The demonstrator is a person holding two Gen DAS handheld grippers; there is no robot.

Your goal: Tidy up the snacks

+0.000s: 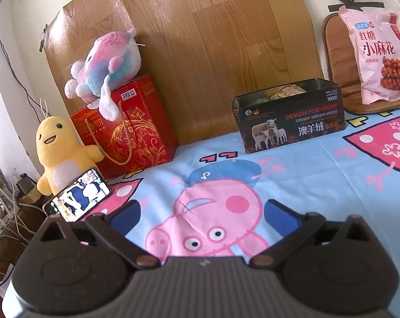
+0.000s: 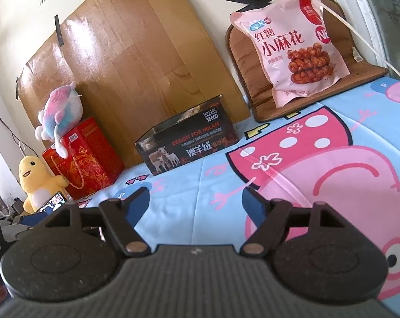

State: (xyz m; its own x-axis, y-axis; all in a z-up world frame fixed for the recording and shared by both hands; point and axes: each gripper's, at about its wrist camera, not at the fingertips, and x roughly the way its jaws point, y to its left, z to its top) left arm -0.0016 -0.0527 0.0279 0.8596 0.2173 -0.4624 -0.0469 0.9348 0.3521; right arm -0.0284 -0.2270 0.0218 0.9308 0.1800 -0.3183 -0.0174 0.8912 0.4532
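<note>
Hovering over the cartoon-pig sheet (image 1: pixel 292 164), left gripper (image 1: pixel 202 212) and right gripper (image 2: pixel 196 198) fingers spread wide, empty; open tin box (image 2: pixel 189 143) and pink snack bag (image 2: pixel 292 50) beyond.

Both cameras sit low over the surface (image 1: pixel 292 175), each behind its own hand-held gripper, and face the back wall. The left wrist view looks nearly straight at the black tin (image 1: pixel 290 116), which stands fairly near. The right wrist view looks from further right, with the tin (image 2: pixel 189 145) to its left. Both views share the tin, the pink snack bag (image 1: pixel 377 53) (image 2: pixel 290 47) and the red box (image 1: pixel 125 127) (image 2: pixel 83 159).
</note>
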